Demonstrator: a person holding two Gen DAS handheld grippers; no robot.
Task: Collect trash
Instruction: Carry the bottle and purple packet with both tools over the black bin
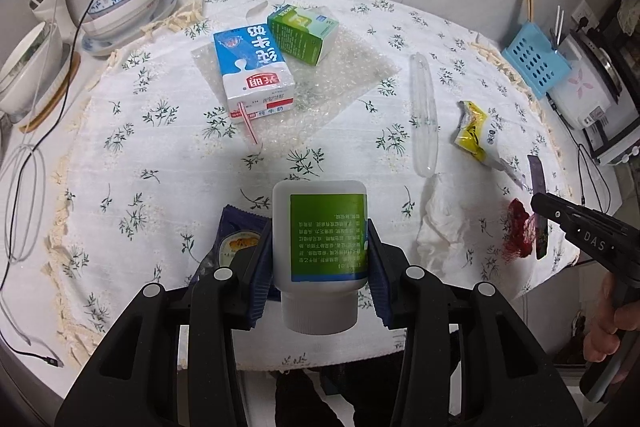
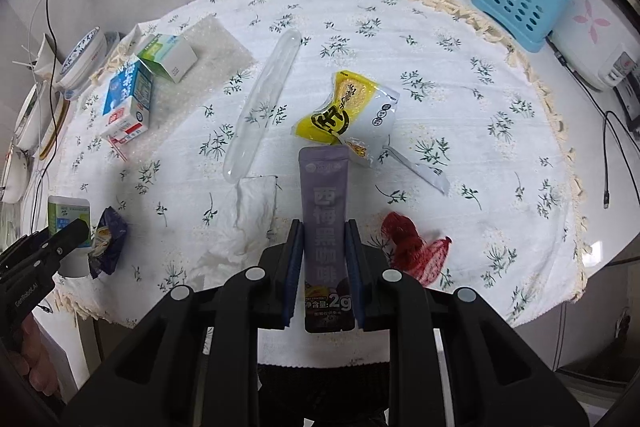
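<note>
Right now I have two pieces of trash in hand. My left gripper (image 1: 320,259) is clamped on the white bottle with the green label (image 1: 319,247), at the lower centre of the left wrist view, cap toward the camera. My right gripper (image 2: 322,263) is pinched narrow on the purple coffee sachet (image 2: 326,239), which stands up between the pads at the lower centre of the right wrist view. Both look lifted clear of the floral tablecloth (image 1: 160,155).

I judge the job to be barely begun. Left on the cloth are the blue milk carton (image 1: 252,71) with its straw and the green box (image 1: 302,31) at upper centre, both on a sheet of bubble wrap (image 1: 344,79); the clear plastic tube (image 1: 424,115); the yellow wrapper (image 2: 348,111); the crumpled tissue (image 2: 244,227); the red net (image 2: 412,247); and the dark blue wrapper (image 2: 108,243) at lower left. No bin shows in either view, so I cannot tell where these go.

Both grippers point steeply down at the table. In the left wrist view the right tool comes in from the right edge, with a hand (image 1: 612,315) behind it.
</note>
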